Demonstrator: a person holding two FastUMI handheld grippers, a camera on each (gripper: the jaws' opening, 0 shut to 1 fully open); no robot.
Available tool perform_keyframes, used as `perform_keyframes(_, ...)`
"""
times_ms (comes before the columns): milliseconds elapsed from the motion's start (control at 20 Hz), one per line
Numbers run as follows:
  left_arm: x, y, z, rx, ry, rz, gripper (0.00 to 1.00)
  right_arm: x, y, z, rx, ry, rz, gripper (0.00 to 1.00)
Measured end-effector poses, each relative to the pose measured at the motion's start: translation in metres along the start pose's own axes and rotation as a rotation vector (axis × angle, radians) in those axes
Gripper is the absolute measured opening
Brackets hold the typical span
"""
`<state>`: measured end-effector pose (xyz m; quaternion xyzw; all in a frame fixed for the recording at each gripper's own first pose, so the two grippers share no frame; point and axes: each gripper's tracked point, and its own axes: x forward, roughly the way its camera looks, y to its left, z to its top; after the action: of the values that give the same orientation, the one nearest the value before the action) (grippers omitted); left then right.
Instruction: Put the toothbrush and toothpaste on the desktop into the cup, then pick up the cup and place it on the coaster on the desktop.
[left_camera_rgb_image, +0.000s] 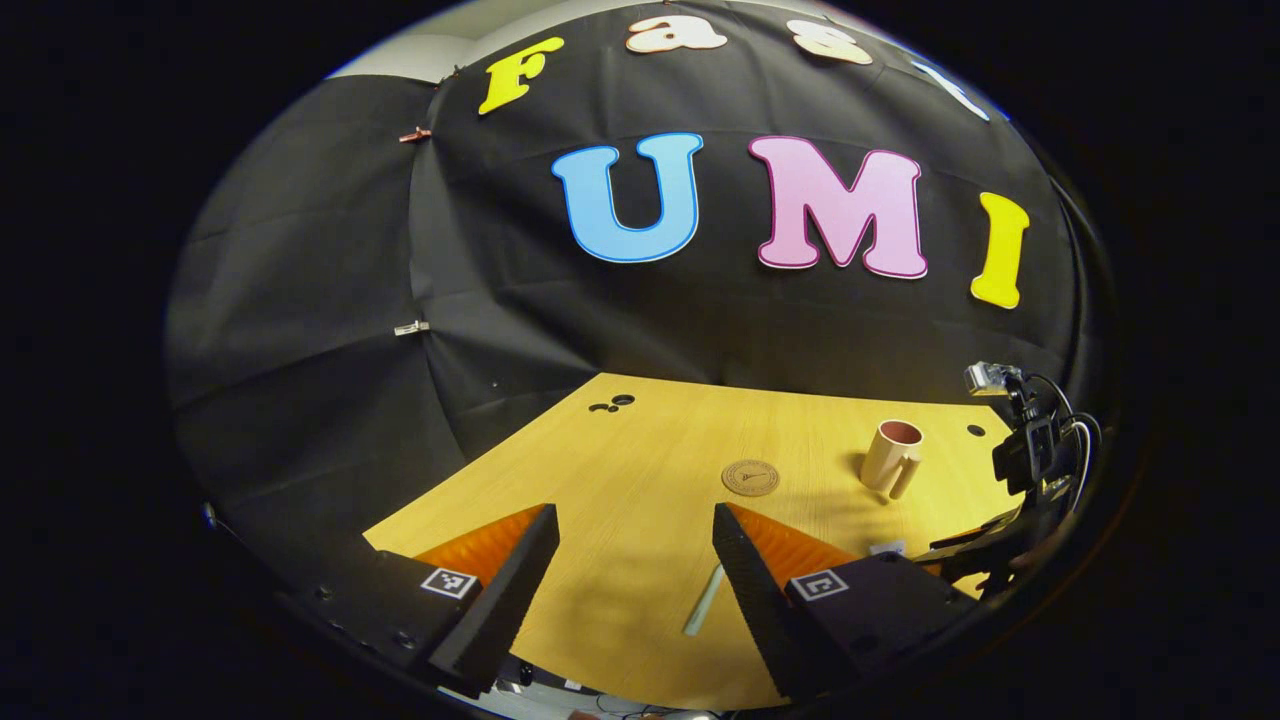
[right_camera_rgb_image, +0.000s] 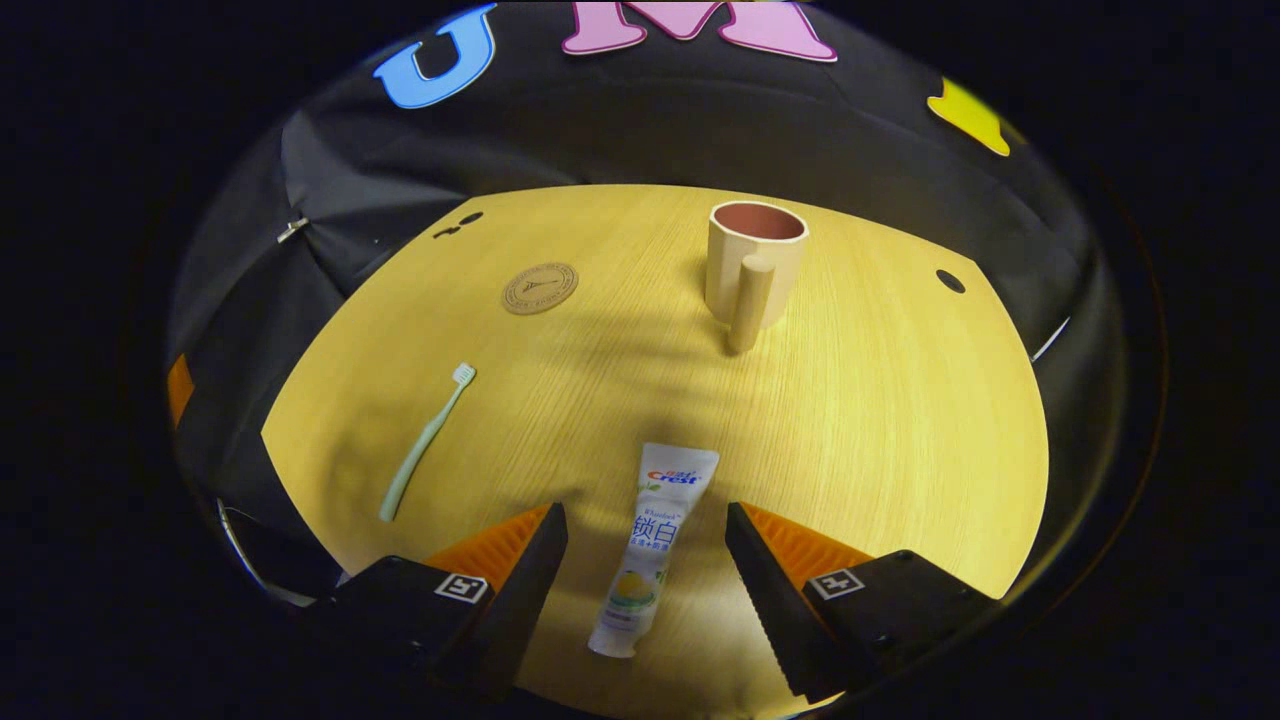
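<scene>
Where the right gripper (right_camera_rgb_image: 645, 510) hangs over the near edge of the worktop (right_camera_rgb_image: 880, 420): fingers wide apart, clamped on nothing. Between them, flat on the wood, the toothpaste (right_camera_rgb_image: 650, 540), touching neither finger, cap end nearest and crimped end pointing away. Left of the left finger and well apart from the tube, the toothbrush (right_camera_rgb_image: 425, 445), lying flat with bristles at the far end. Beyond the fingers and a little to the right, the cup (right_camera_rgb_image: 755, 265), upright, handle turned this way, nothing between it and the tube. Farther left, beyond the brush, the round coaster (right_camera_rgb_image: 540, 288), flat and bare.

For the left gripper (left_camera_rgb_image: 635, 512): fingers likewise spread, holding nothing. Just inside the right finger, the toothbrush (left_camera_rgb_image: 703, 600), partly hidden by that finger. Ahead of the fingers, the coaster (left_camera_rgb_image: 750, 477); off to the right of it, the cup (left_camera_rgb_image: 890, 455).

Underneath, pale yellow wood grain with a dark round hole (right_camera_rgb_image: 950, 281) toward the far right. Behind, a black cloth wall (left_camera_rgb_image: 330, 300), pinned with small clips (left_camera_rgb_image: 412, 327).
</scene>
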<state>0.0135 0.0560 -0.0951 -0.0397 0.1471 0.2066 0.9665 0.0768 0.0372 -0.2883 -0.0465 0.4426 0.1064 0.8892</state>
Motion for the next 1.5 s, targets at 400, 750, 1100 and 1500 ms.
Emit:
perform_keyframes(400, -0.003, -0.011, 0.009, 0.038, -0.012, -0.002, 0.97, 0.029, -0.017, -0.031, 0.025, 0.115, -0.060, 0.99)
perform_keyframes(750, -0.006, -0.021, 0.010, 0.077, -0.001, -0.012, 0.97, 0.032, -0.013, -0.031, 0.012, 0.120, -0.091, 1.00)
perform_keyframes(1100, -0.004, -0.019, 0.010, 0.063, -0.016, -0.115, 0.99, 0.030, -0.003, -0.037, 0.058, 0.163, -0.124, 0.55)
perform_keyframes(1500, 0.015, 0.022, -0.006, 0.068, 0.007, -0.173, 0.99, 0.030, 0.001, -0.036, 0.078, 0.176, -0.124, 0.24)
